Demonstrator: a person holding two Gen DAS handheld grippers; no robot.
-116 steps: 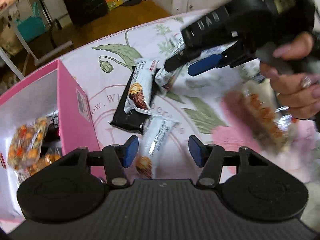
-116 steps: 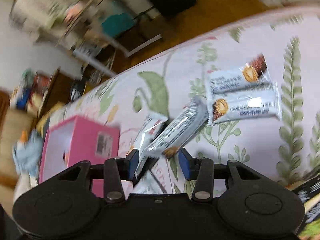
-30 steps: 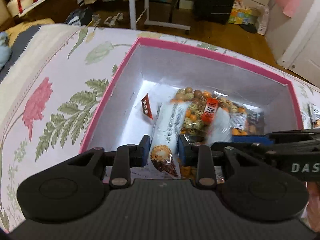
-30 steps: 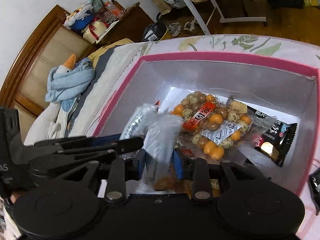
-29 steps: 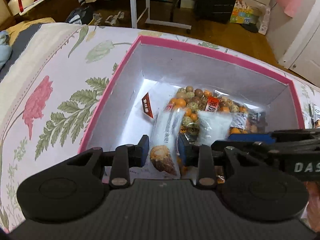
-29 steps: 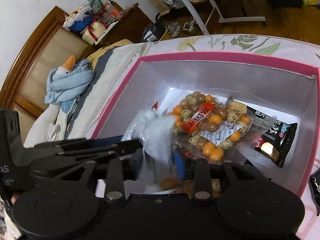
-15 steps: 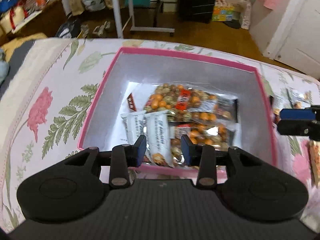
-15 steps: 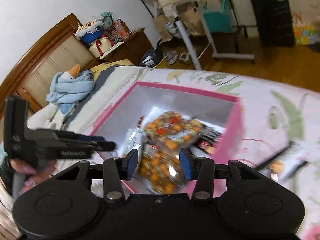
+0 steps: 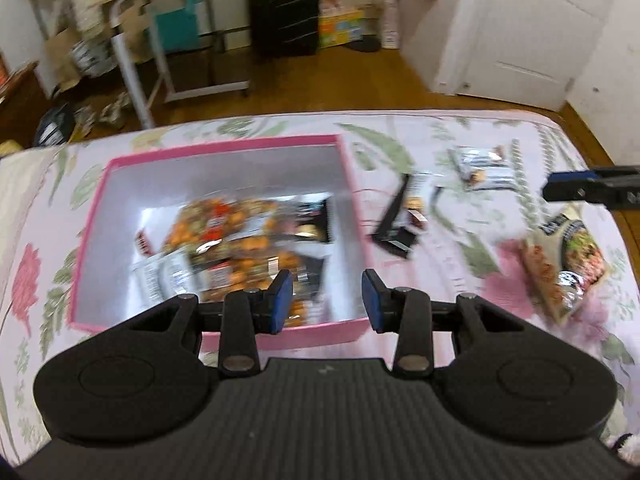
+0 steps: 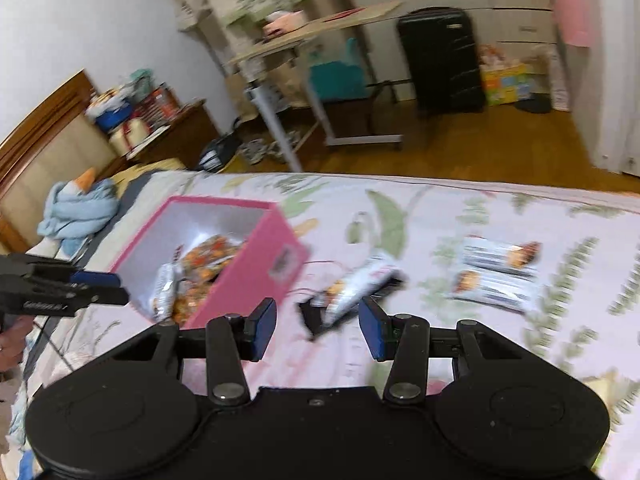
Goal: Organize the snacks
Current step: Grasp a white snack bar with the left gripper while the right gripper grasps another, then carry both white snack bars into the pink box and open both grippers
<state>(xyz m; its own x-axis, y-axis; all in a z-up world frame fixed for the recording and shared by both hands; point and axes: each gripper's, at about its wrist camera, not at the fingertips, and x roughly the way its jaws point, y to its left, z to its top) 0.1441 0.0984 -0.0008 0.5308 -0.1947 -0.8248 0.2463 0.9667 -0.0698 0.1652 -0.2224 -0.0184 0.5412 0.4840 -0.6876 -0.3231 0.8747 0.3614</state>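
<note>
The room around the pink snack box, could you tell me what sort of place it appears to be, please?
Most likely a bedroom in a home. The pink box sits on a floral bedspread, a wooden headboard stands at one end, and a black suitcase and a rolling desk stand on the wood floor.

Floral bedspread (image 9: 460, 264) carries everything. Pink box (image 9: 218, 148) sits on it at left; right of the box a black packet (image 9: 394, 220) with a white bar (image 10: 360, 284) across it, two white bars (image 10: 496, 274) farther right, a noodle bag (image 9: 568, 256) at near right.
</note>
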